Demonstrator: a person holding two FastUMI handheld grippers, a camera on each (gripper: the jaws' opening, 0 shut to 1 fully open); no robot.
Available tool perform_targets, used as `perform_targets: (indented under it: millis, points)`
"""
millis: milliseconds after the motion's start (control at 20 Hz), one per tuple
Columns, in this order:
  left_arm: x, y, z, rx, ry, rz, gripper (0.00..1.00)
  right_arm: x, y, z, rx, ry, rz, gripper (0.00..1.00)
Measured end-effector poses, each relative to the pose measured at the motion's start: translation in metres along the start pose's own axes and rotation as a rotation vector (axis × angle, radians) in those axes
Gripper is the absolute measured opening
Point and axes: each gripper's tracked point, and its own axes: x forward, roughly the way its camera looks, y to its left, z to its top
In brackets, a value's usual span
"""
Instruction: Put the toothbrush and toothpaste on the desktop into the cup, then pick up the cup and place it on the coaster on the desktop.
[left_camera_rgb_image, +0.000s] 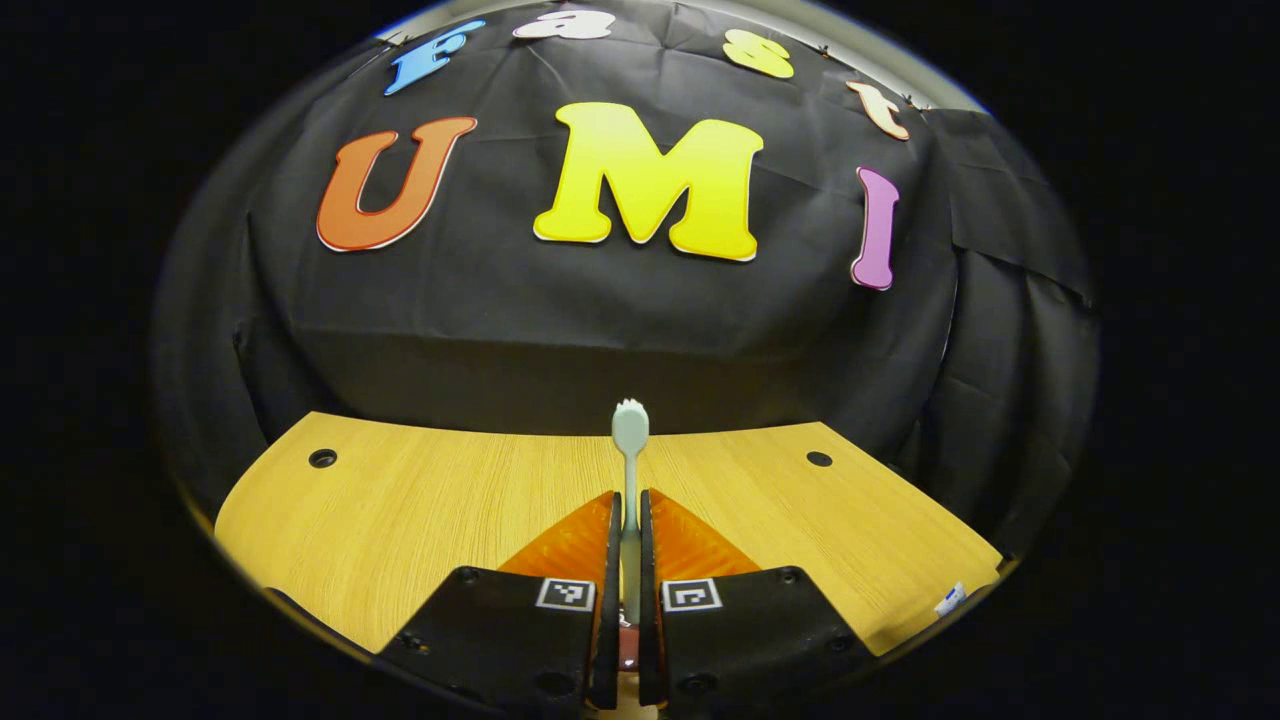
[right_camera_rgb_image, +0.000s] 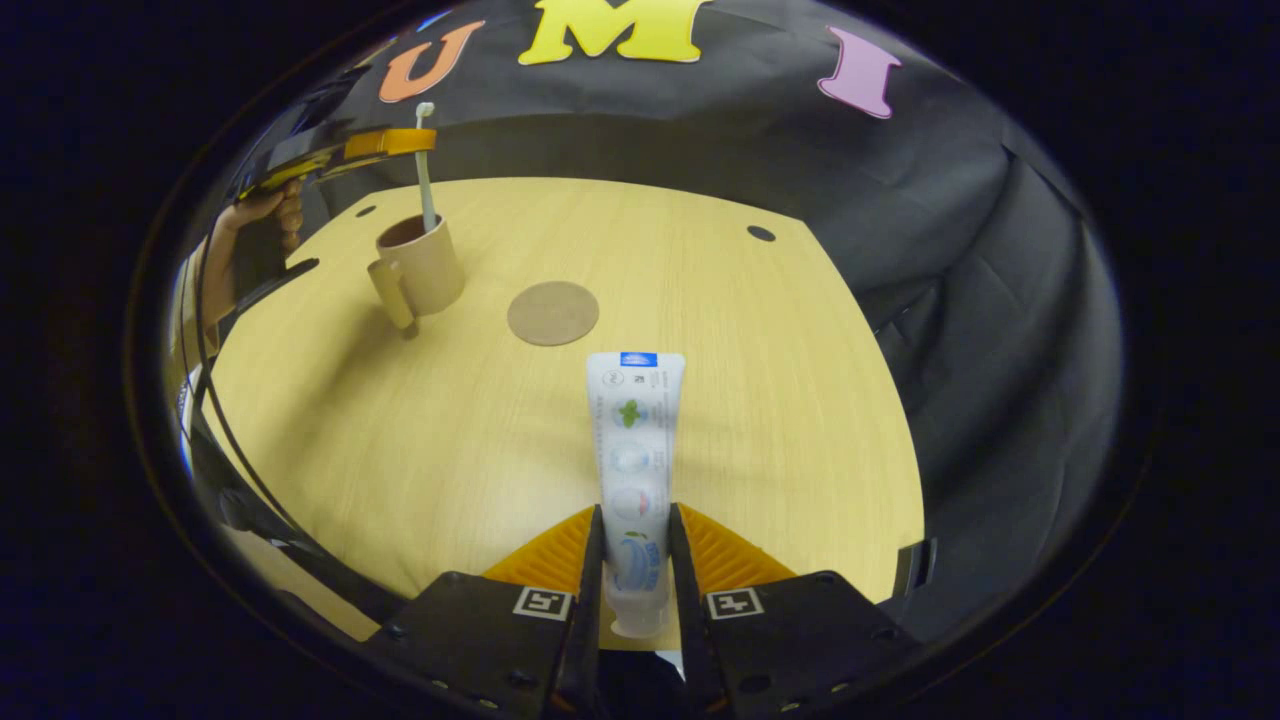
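My left gripper (left_camera_rgb_image: 630, 520) is clamped on the toothbrush (left_camera_rgb_image: 630, 430), head pointing away from me over the desk (left_camera_rgb_image: 420, 510). In the right gripper view that brush (right_camera_rgb_image: 425, 170) stands upright with its lower end inside the cup (right_camera_rgb_image: 422, 265) at the far left — the gripper holds it near the top. My right gripper (right_camera_rgb_image: 636, 545) grips the toothpaste (right_camera_rgb_image: 634, 440) near its cap end, tube raised over the desk. The coaster (right_camera_rgb_image: 553, 313) lies bare, just right of the cup.
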Motion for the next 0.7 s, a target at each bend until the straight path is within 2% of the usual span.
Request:
perform_targets:
  millis: [100, 150, 250, 350, 550, 700]
  points:
    - [-0.004, -0.003, 0.0, 0.0, 0.008, -0.012, 0.24, 0.0, 0.0, 0.001, 0.005, -0.004, 0.005, 0.34]
    - [-0.008, -0.002, -0.001, 0.006, 0.01, 0.002, 0.5, 0.001, -0.001, 0.001, 0.006, -0.006, 0.005, 0.34]
    - [-0.015, 0.001, -0.001, 0.017, 0.012, 0.023, 0.73, 0.002, 0.0, 0.004, 0.009, -0.01, 0.014, 0.34]
    - [-0.026, 0.003, 0.003, 0.021, -0.001, 0.036, 0.85, 0.007, 0.005, 0.01, 0.006, -0.015, 0.022, 0.34]
    - [-0.058, 0.008, 0.015, 0.049, -0.025, 0.064, 0.95, 0.011, 0.024, 0.031, 0.014, -0.034, 0.058, 0.34]
    - [-0.09, 0.012, 0.031, 0.087, -0.066, 0.088, 0.96, 0.015, 0.048, 0.053, 0.042, -0.045, 0.106, 0.36]
